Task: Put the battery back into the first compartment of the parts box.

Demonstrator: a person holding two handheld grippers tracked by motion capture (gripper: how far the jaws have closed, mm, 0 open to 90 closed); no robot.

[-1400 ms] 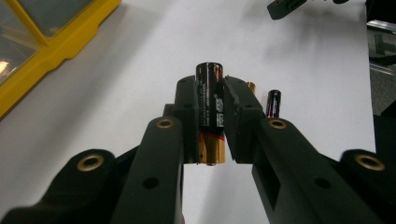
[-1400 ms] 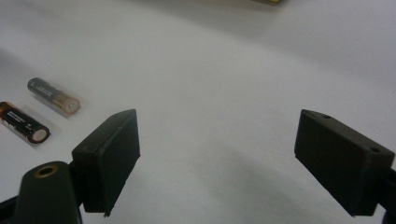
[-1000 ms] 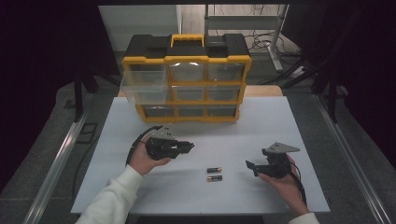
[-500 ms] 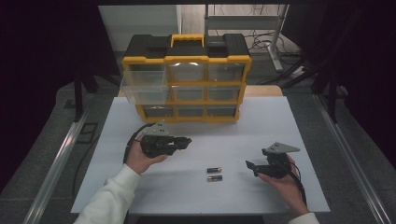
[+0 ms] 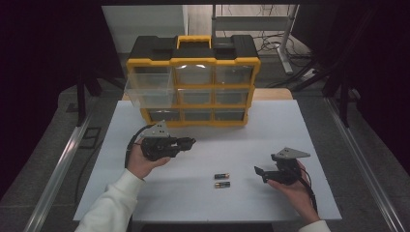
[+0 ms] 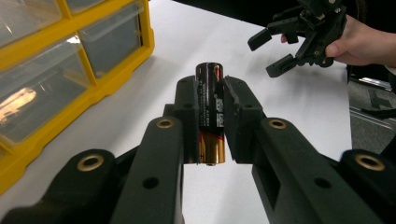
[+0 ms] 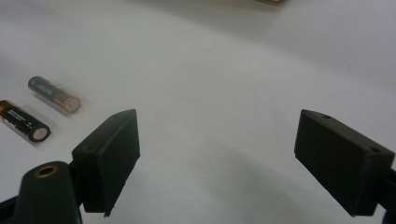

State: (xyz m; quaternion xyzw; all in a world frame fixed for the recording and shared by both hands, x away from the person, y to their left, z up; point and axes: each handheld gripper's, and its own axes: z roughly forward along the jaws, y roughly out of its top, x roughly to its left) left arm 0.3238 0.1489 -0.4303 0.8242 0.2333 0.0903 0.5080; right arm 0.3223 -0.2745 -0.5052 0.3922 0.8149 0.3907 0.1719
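One battery (image 6: 210,112) sat clamped between the left tongs (image 6: 209,122), held lengthwise above the white counter (image 5: 251,140), in front of the yellow drawer organizer (image 5: 193,82). Two more batteries (image 5: 222,180) lay side by side on the counter, between the hands. Right tongs (image 7: 217,158) stood wide apart with nothing between them, hovering low over the counter just right of that pair

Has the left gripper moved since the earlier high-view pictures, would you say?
Yes: the left gripper, holding a battery, has edged up the picture towards the yellow organiser.
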